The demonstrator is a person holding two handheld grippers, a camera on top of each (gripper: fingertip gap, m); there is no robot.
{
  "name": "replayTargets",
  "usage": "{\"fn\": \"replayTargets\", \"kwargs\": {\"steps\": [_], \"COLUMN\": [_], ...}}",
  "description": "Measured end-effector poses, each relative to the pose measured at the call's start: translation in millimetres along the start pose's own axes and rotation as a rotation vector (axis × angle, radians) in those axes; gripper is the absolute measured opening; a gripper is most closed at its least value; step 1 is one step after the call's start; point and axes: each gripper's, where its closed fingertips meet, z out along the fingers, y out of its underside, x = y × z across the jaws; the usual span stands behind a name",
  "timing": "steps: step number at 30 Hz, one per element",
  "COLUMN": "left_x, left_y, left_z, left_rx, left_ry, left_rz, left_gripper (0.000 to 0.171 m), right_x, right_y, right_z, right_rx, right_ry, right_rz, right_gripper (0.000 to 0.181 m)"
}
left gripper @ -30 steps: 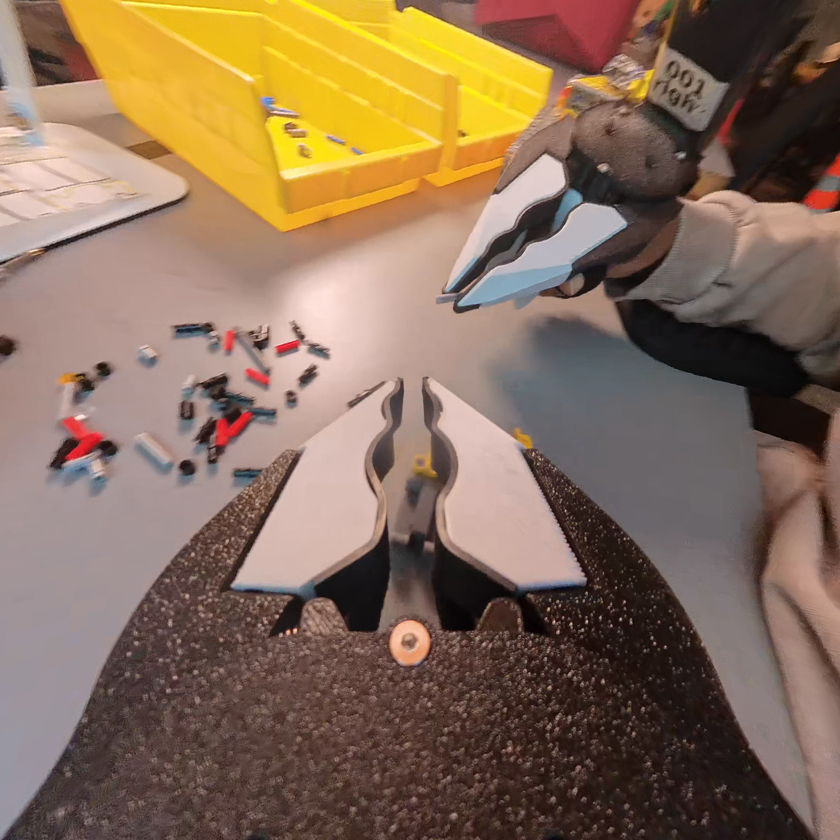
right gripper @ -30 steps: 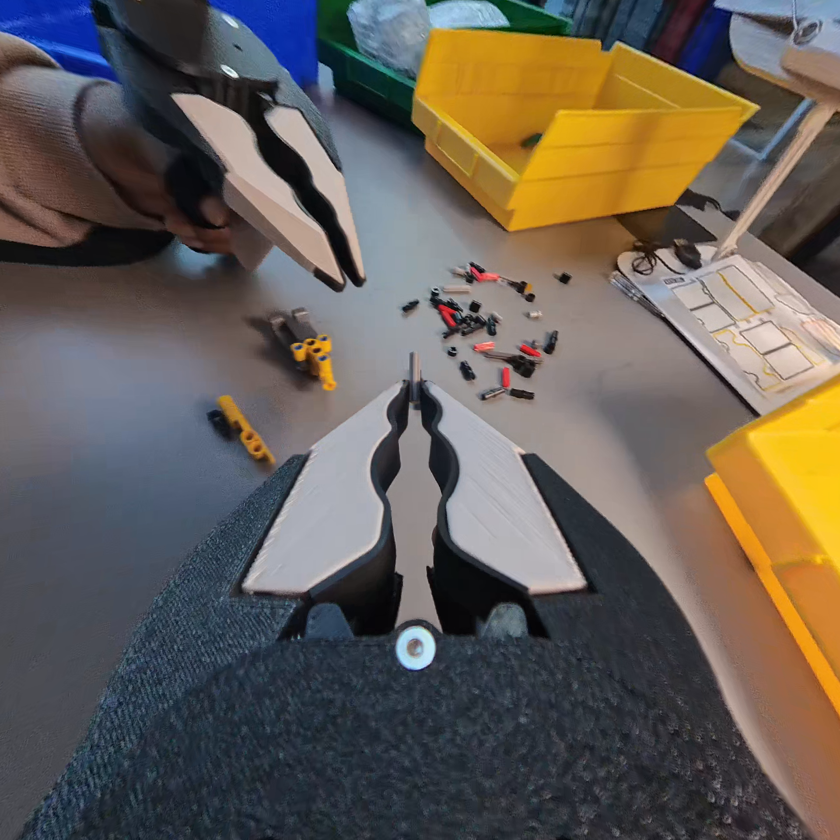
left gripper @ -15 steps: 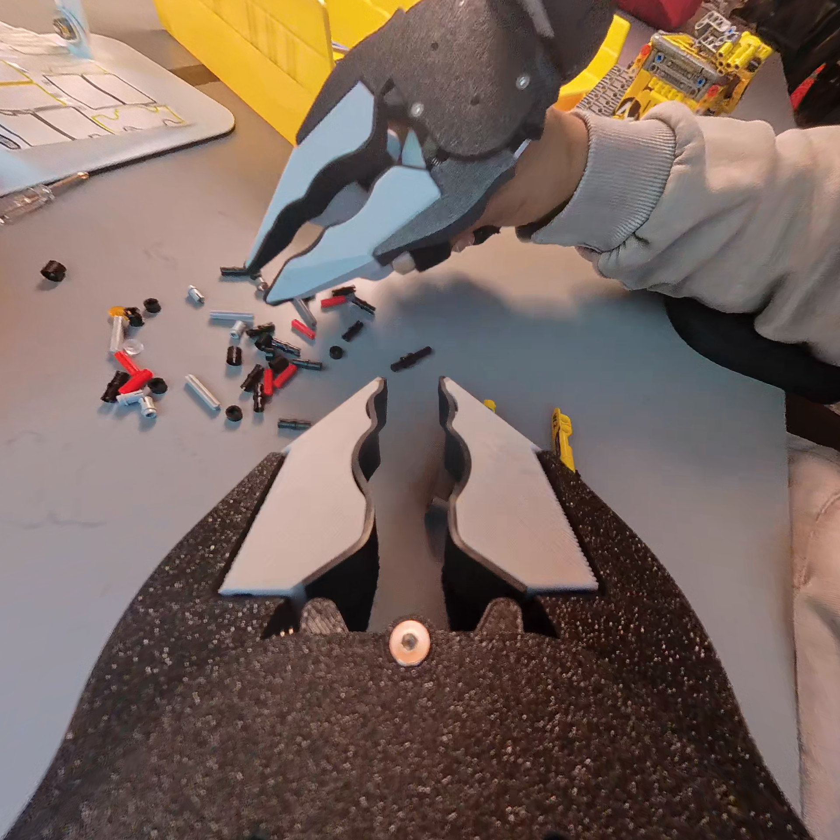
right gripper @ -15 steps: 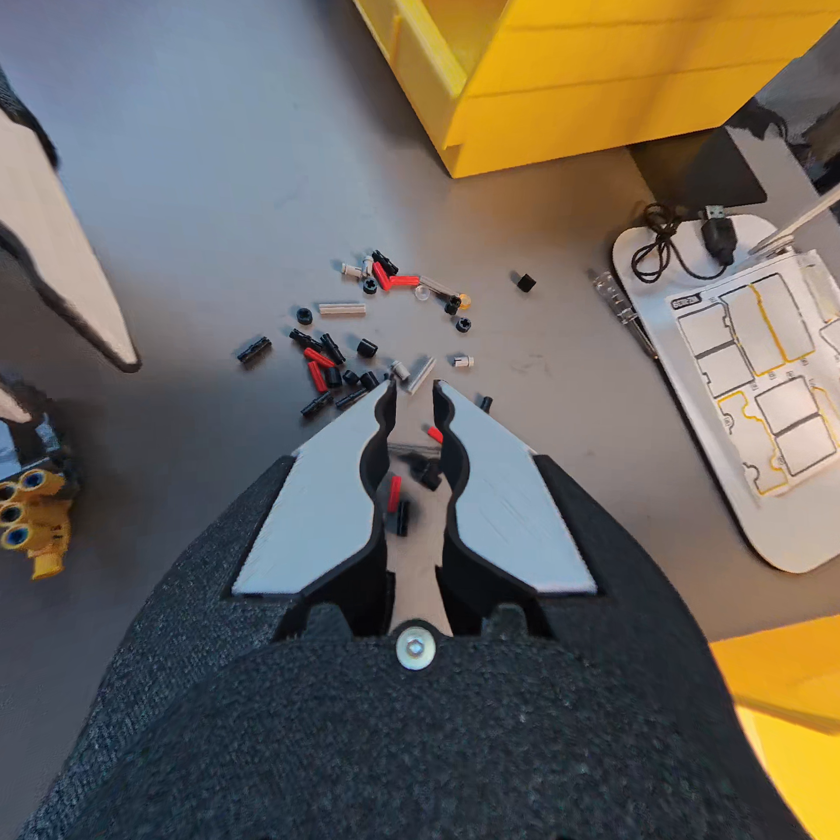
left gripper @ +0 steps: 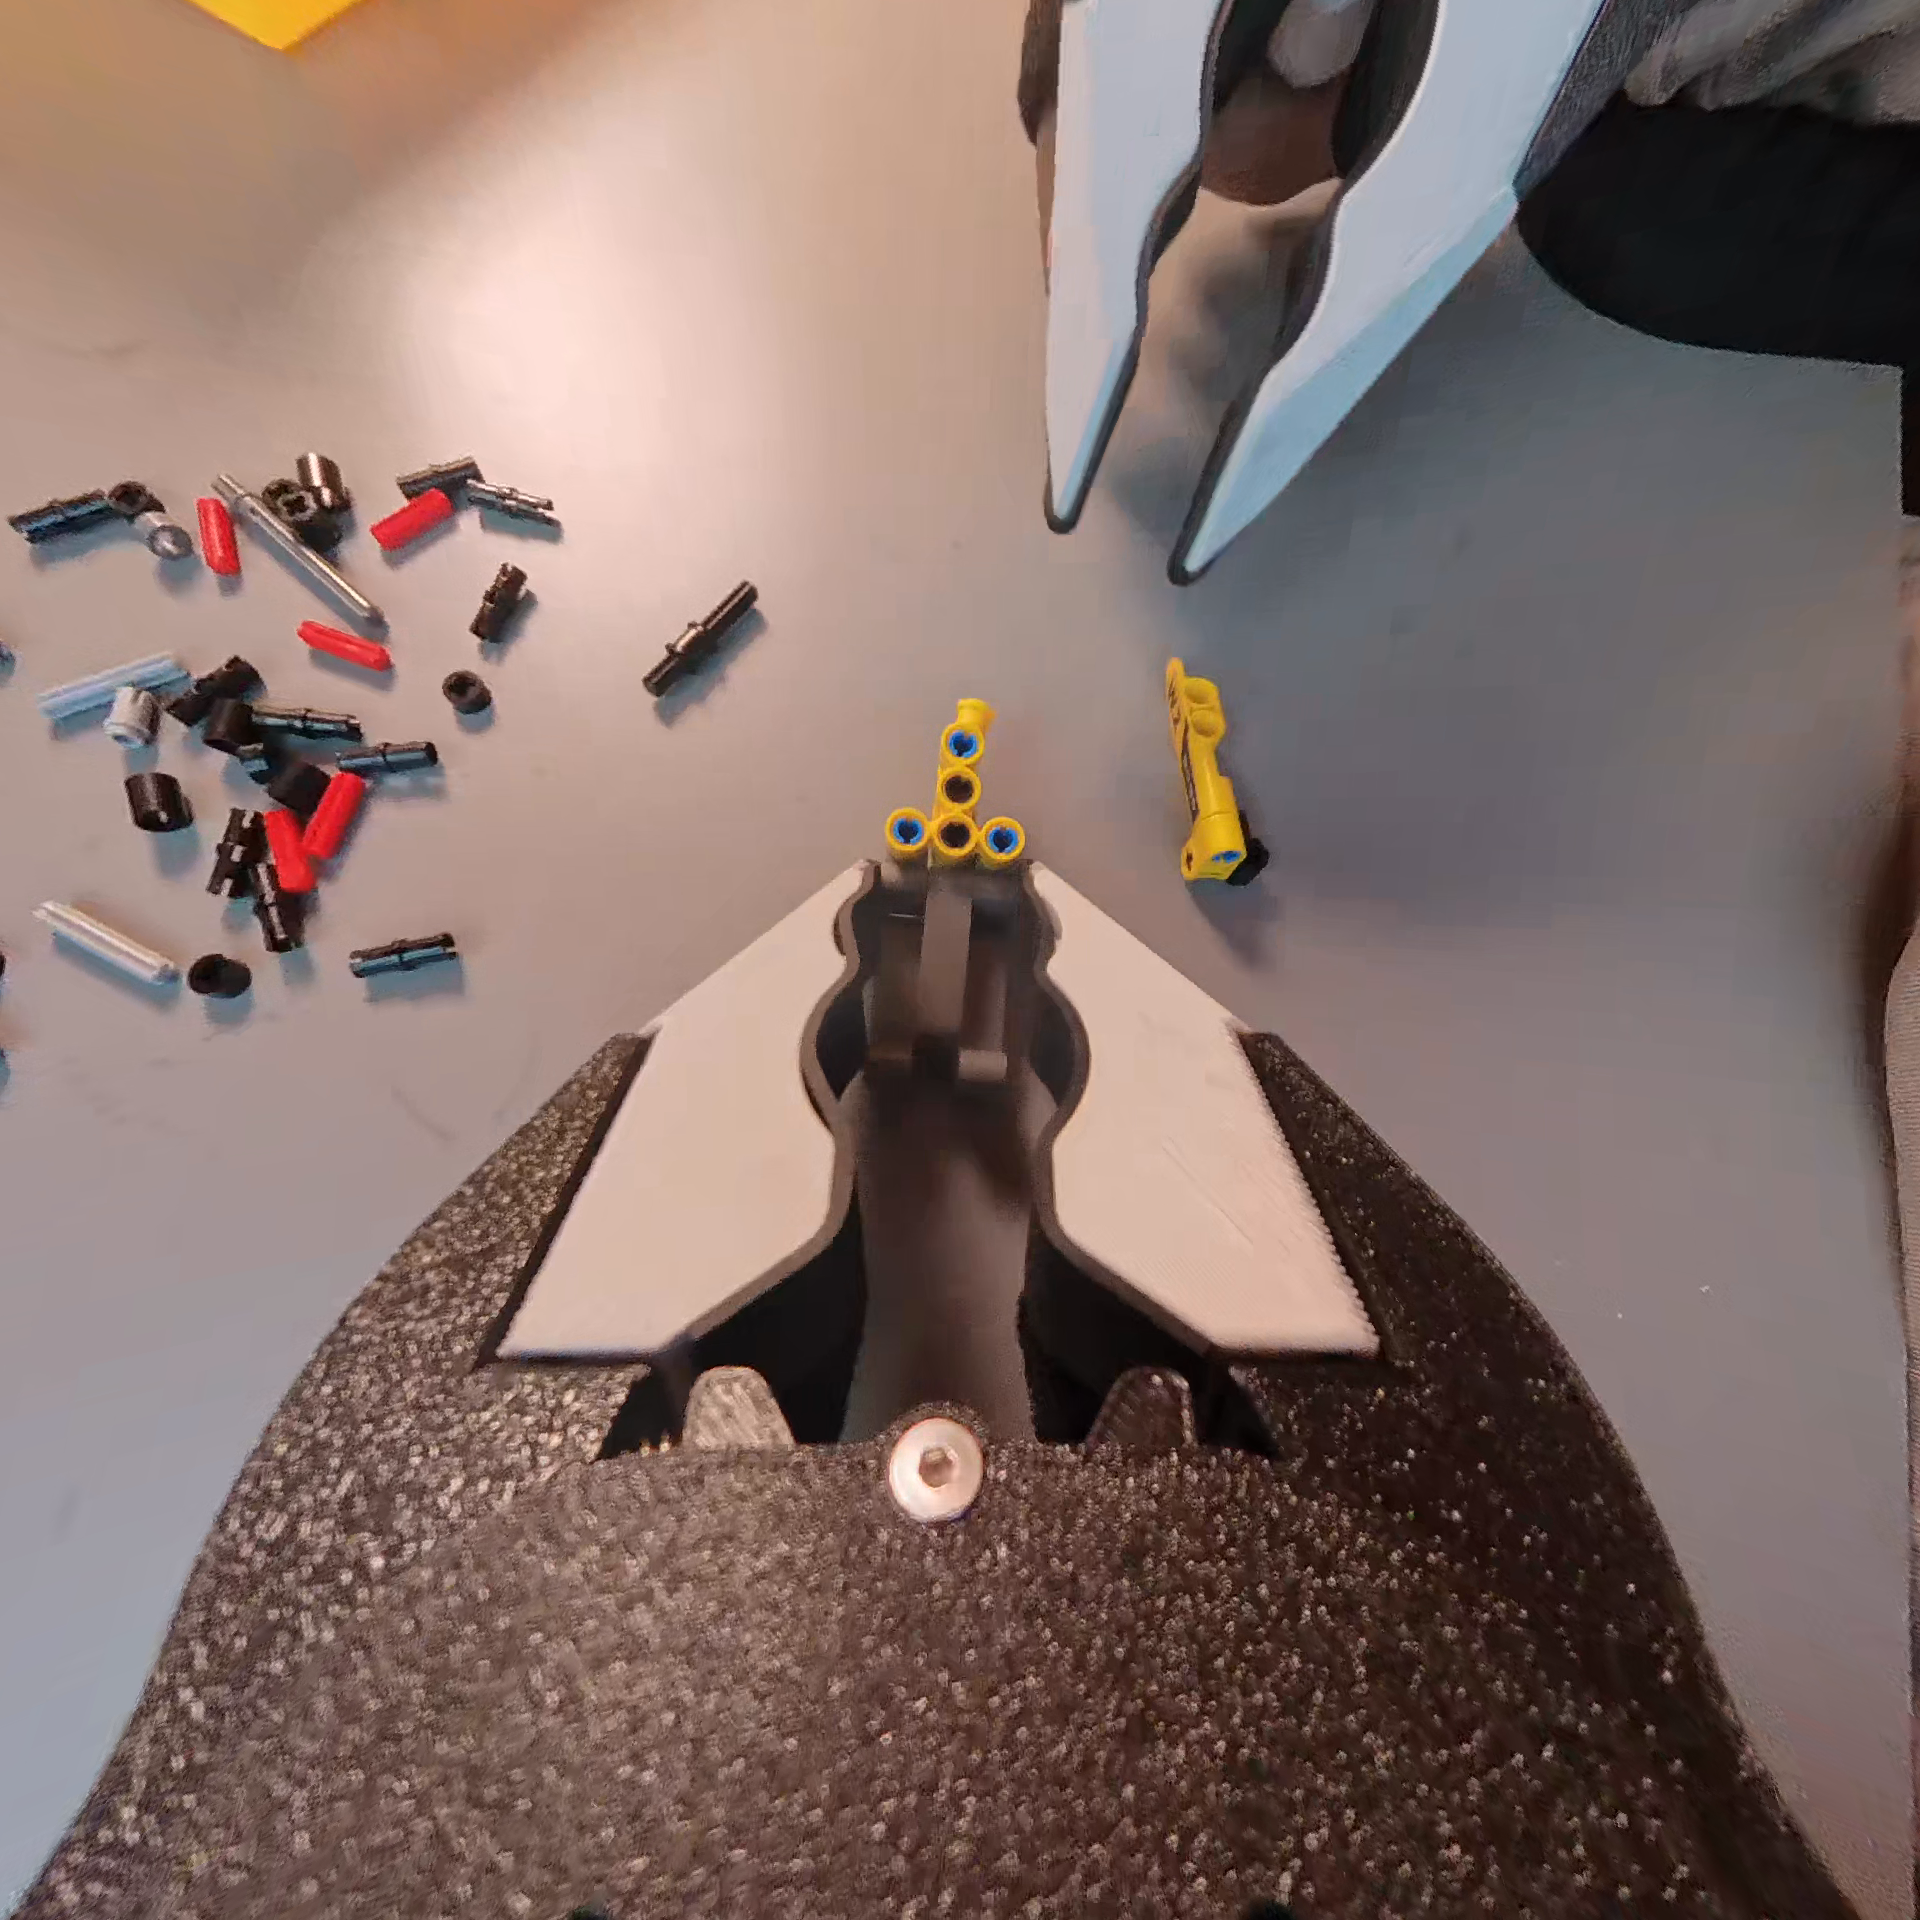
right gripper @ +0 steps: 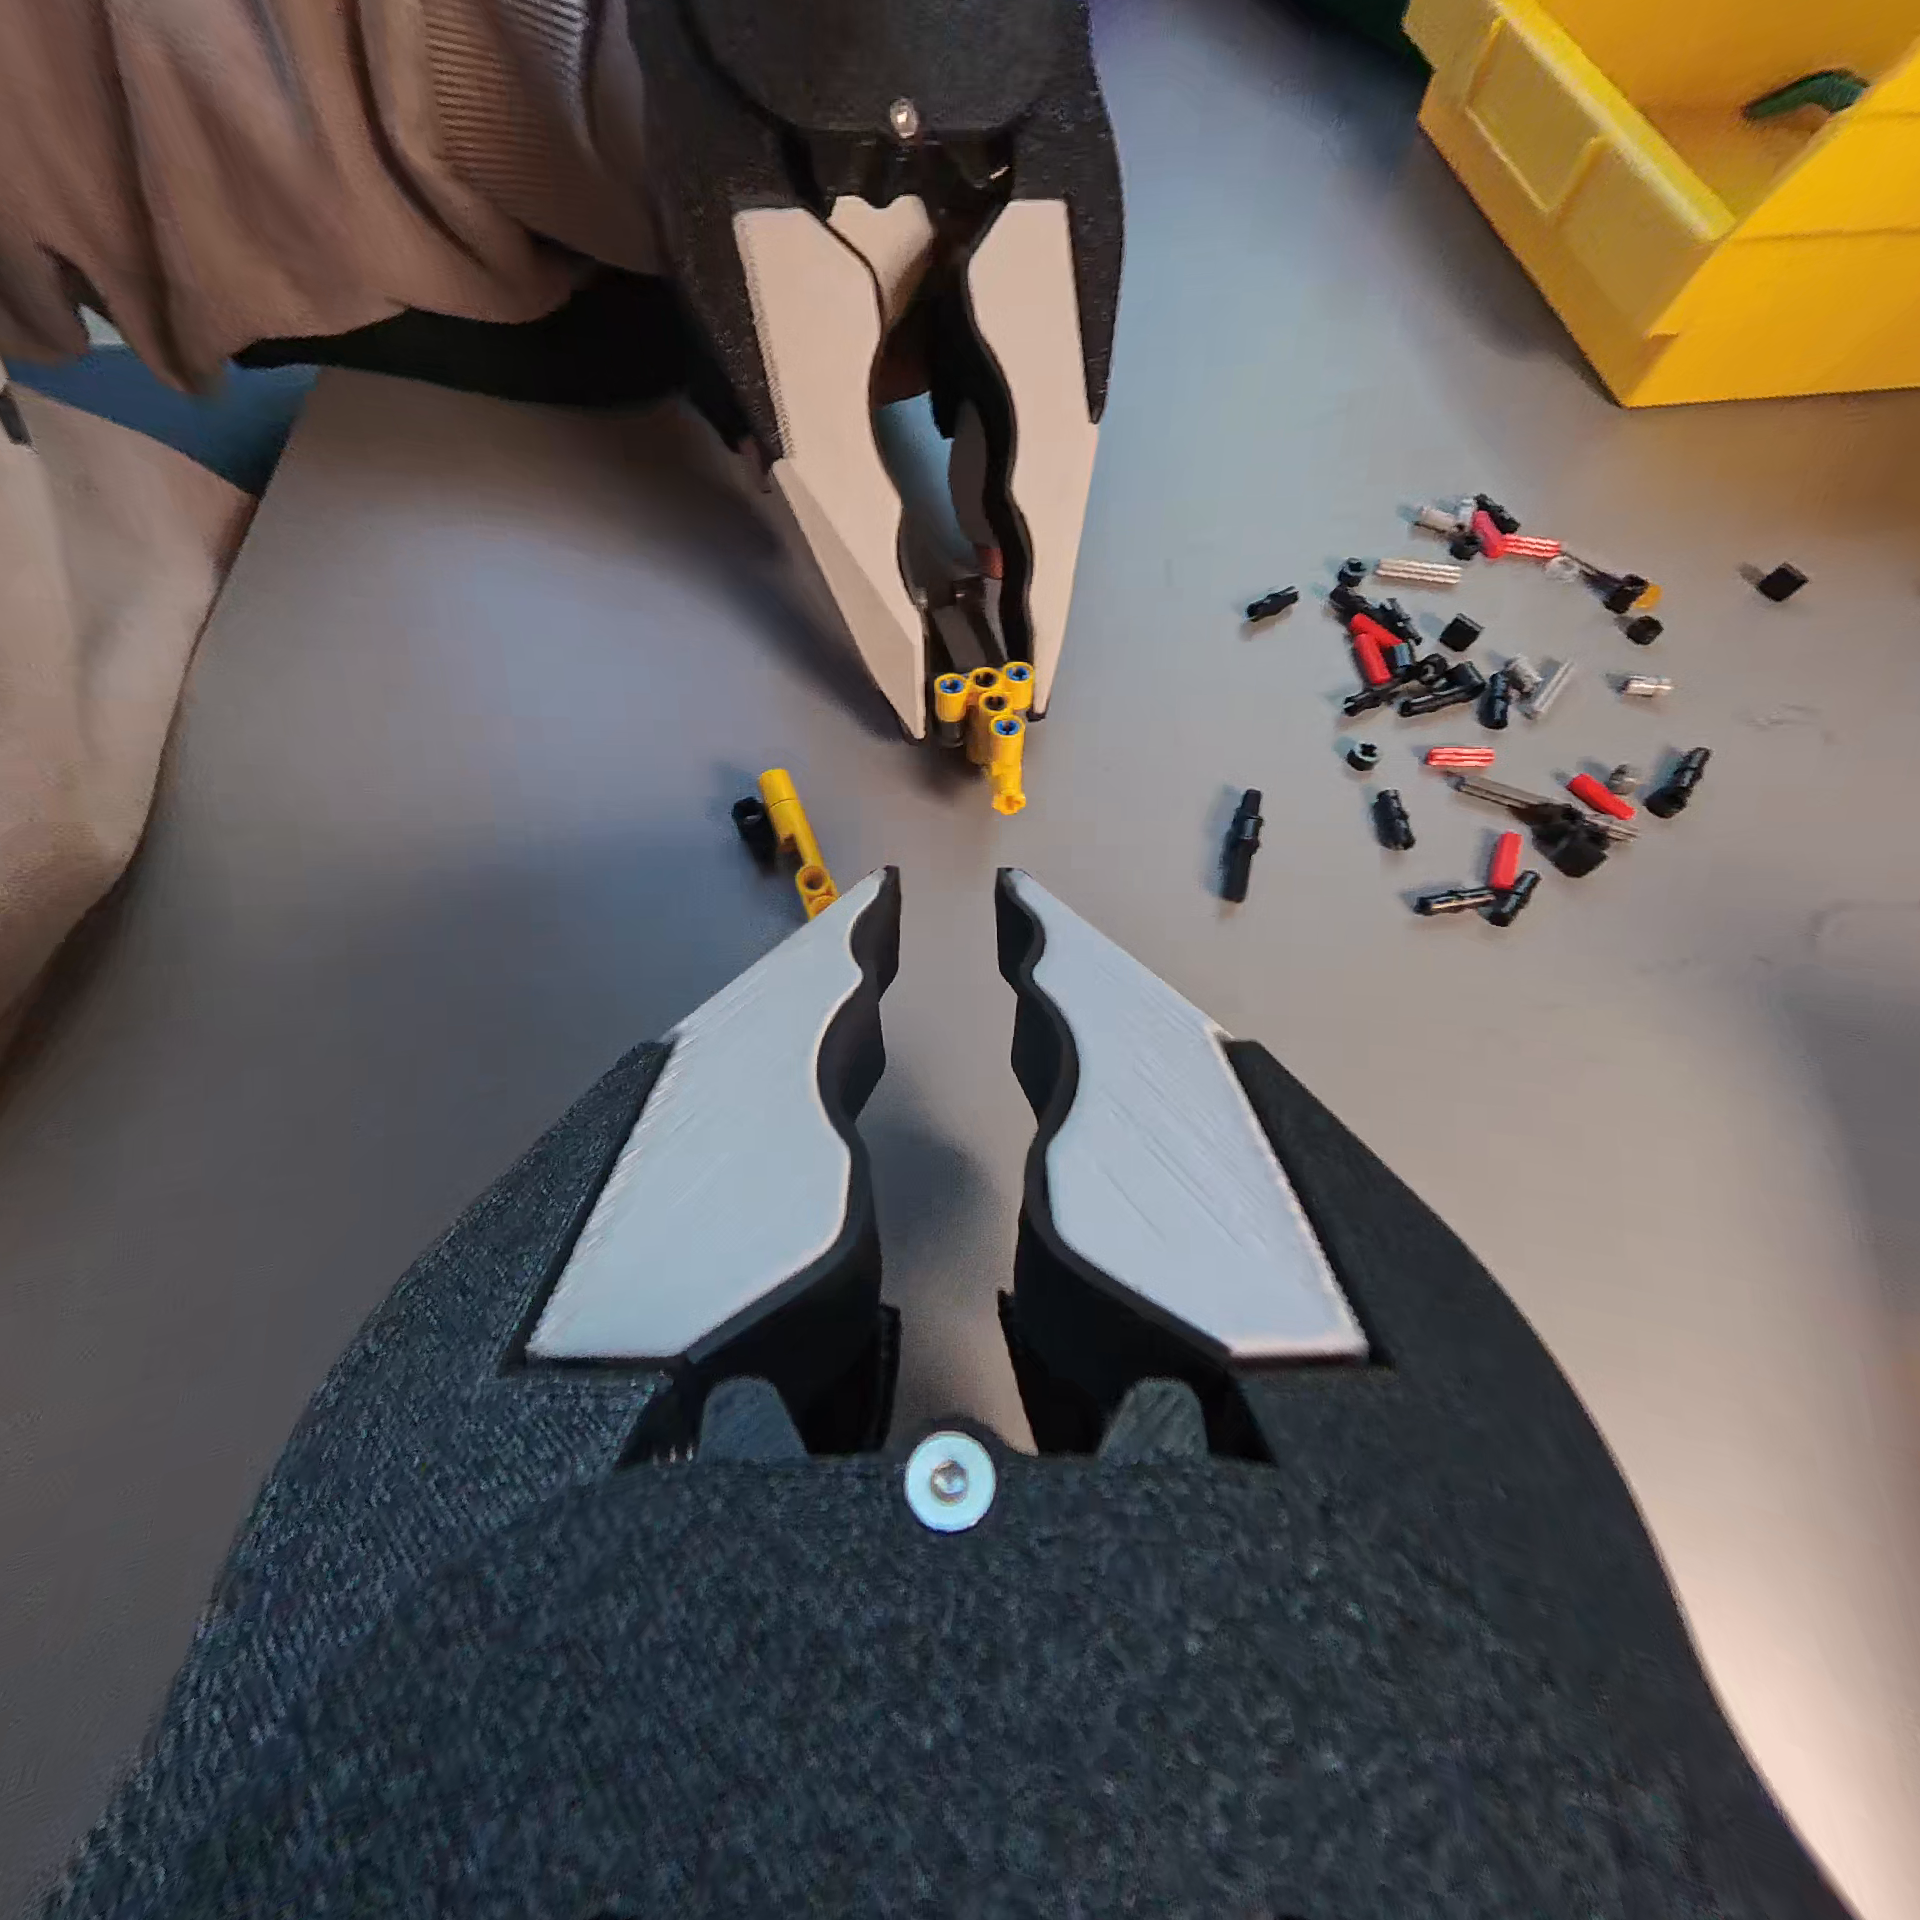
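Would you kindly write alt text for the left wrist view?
The left claw grips a small yellow-and-black brick assembly over a grey table. The open right claw hangs above right, near a loose yellow beam; small pins lie scattered left.

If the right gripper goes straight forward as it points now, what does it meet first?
Probably the yellow T-piece held in the left gripper, straight ahead of the right gripper; bare table lies between, though depth is unclear.
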Motion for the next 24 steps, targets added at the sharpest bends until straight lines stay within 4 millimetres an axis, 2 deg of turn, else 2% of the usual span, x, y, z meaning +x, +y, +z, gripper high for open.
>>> {"fn": "replayTargets", "kwargs": {"steps": [4,8,11,12,15,19,22,24], "left_x": [10,13,10,7,2,12,16,21], "left_y": [0,1,-2,-6,-27,-58,-67,-71], "left_z": [-1,1,-2,-4,-20,-46,-51,-50], "left_rx": [-0.003,-0.013,0.013,0.035,0.174,0.379,0.438,0.451], "left_ry": [0.061,0.065,0.061,0.054,0.083,0.233,0.263,0.273], "left_rz": [-0.006,0.019,-0.002,-0.019,-0.118,-0.22,-0.225,-0.211], "left_gripper": [0.025,0.026,0.028,0.03,0.031,0.031,0.031,0.027], "right_x": [-27,-26,-30,-32,-25,5,16,12], "right_y": [16,18,18,17,-4,-38,-47,-48], "right_z": [10,22,25,24,13,-14,-23,-19], "right_rx": [-0.1,-0.192,-0.221,-0.2,-0.055,0.11,0.126,0.132], "right_ry": [-0.103,-0.054,-0.048,-0.055,0.014,0.283,0.425,0.419], "right_rz": [-0.067,-0.131,-0.213,-0.224,-0.282,-0.432,-0.544,-0.549], "right_gripper": [0.02,0.021,0.006,0.005,0.005,0.005,0.005,0.005]}}
